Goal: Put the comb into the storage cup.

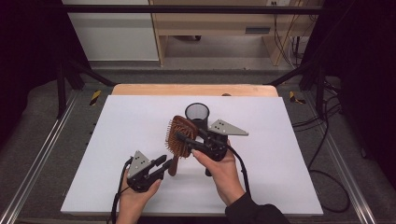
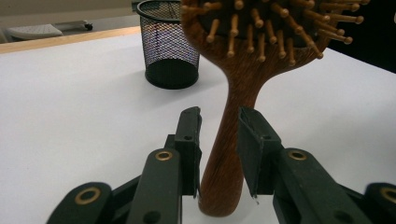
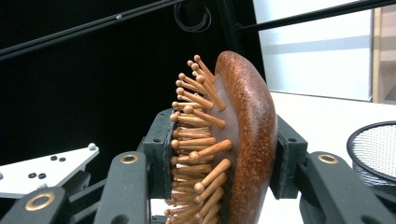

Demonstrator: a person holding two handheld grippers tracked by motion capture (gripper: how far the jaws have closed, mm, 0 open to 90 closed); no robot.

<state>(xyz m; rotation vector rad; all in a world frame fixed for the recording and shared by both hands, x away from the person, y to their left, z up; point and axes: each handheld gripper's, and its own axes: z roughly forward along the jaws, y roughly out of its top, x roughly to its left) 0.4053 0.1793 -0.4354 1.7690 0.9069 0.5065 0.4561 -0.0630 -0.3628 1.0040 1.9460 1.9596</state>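
A wooden hairbrush (image 1: 182,135) with wooden pins stands upright on its handle end on the white board (image 1: 280,140). My right gripper (image 1: 183,139) is shut on its oval head (image 3: 247,130): one pad presses on the pins and the other on the rounded back. My left gripper (image 1: 163,163) sits low at the front left, with the brush handle (image 2: 229,140) between its pads. A thin gap shows beside the handle, so this gripper (image 2: 219,135) is open around it. Each gripper is held in a hand coming in from the near edge.
A black mesh cup (image 1: 197,112) stands empty just behind the brush, and it is also in the left gripper view (image 2: 169,46). The white board lies on a wooden table with metal rails on both sides. The left gripper's grey plate (image 3: 46,170) is in the right gripper view.
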